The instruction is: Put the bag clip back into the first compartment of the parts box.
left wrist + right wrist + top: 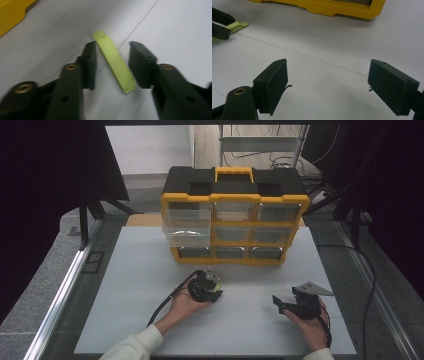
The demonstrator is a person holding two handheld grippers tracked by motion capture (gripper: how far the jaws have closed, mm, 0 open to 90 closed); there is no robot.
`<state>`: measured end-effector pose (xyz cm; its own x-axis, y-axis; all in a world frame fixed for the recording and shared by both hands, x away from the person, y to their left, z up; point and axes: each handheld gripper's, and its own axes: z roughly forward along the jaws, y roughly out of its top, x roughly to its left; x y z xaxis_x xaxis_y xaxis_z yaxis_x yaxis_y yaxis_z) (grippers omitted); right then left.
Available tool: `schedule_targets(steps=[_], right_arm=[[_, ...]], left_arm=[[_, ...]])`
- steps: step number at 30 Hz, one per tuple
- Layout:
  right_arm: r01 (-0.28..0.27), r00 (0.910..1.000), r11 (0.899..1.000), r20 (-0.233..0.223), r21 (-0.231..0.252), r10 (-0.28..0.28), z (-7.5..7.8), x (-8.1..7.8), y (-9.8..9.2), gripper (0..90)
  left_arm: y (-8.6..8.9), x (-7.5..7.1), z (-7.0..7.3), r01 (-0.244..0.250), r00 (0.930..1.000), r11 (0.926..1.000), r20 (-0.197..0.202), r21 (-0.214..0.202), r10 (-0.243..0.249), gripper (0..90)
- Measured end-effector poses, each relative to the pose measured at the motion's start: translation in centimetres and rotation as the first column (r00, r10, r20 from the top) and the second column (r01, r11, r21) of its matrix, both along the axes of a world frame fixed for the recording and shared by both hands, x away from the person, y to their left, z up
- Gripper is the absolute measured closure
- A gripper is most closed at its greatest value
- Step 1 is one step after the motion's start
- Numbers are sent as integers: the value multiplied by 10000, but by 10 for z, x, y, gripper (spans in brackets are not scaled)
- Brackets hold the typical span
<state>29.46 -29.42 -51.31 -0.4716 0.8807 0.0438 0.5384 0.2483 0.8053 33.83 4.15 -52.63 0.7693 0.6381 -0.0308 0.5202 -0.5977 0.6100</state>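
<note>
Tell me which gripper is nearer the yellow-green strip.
Left. The left gripper straddles the yellow-green strip, pads apart from it; the right gripper sits well off to its side.

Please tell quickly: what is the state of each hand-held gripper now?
Left hand-held gripper: open, jaws either side of the green strip, pads not pressing on it.
Right hand-held gripper: open wide, nothing between the jaws.

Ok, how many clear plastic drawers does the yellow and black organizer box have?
9, in three rows of three in the yellow and black organizer box. The top-left clear plastic drawer is pulled out; the other eight sit closed.
</note>
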Motion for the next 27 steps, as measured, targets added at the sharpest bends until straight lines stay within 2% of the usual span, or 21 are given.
schedule_targets(steps=[4,6,10,23,27], right_arm=[[-15,10000,10000,8,35,15,0,0,0,165],[-12,10000,10000,9,34,12,0,0,0,165],[-6,10000,10000,12,30,6,0,0,0,165],[18,10000,10000,39,38,-18,1,0,-1,166],[25,10000,10000,34,38,-25,1,-1,-1,166]], left_arm=[[1,0,1,6,9998,10000,-191,6,-6,753],[1,0,1,-32,9998,9999,-211,-135,29,773],[2,0,1,85,9998,10000,-177,-41,-85,777],[5,-3,7,294,9995,9976,83,-634,-289,778],[6,-5,11,421,9990,9969,170,-669,-410,778]])
